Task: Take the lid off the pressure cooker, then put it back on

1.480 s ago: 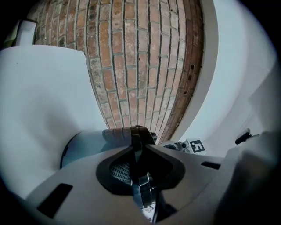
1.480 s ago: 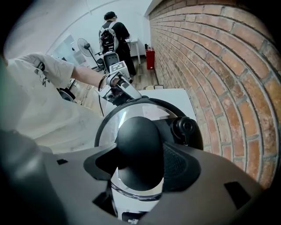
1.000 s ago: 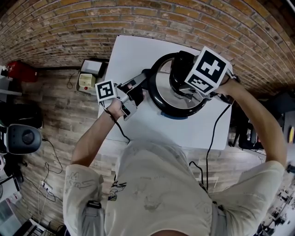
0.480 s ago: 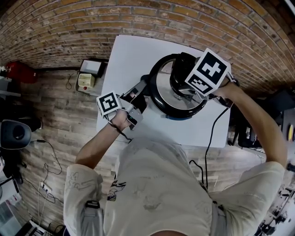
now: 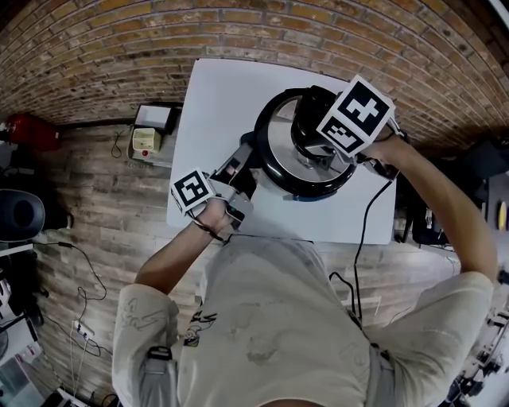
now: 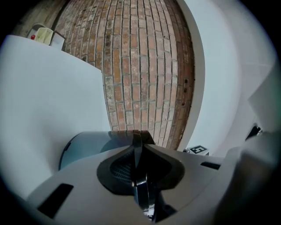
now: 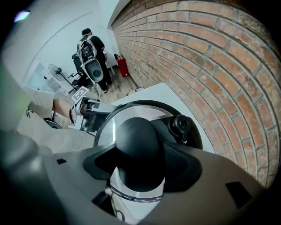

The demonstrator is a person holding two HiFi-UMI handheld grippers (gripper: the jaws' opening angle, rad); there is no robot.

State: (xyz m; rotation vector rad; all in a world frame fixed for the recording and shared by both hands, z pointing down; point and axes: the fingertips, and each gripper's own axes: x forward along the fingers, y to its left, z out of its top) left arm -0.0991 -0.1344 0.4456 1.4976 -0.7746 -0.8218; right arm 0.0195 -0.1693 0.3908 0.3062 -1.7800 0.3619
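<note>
Brick wall (image 5: 238,24): runs along the far side in my head view.
Surface (image 5: 215,103): white, set against that wall.
Pressure cooker (image 5: 269,163): stands on the far right part of the surface.
Lid (image 5: 278,139): I see it on the cooker; the head view shows only its left half, while the right gripper view shows the steel disc whole.
Right gripper (image 7: 139,168): points steeply down over the lid; its marker cube hides the grip from my head view.
Left gripper (image 6: 137,145): lies level at the cooker's near left.
Handle (image 5: 242,159): the left fingers are narrow, pinched on this black bar; the left gripper view shows it edge-on.
Knob (image 7: 137,140): black dome at the lid's centre; the right fingers press on both its sides.
Valve (image 7: 180,125): black, just beyond the knob; only the right gripper view shows it.
</note>
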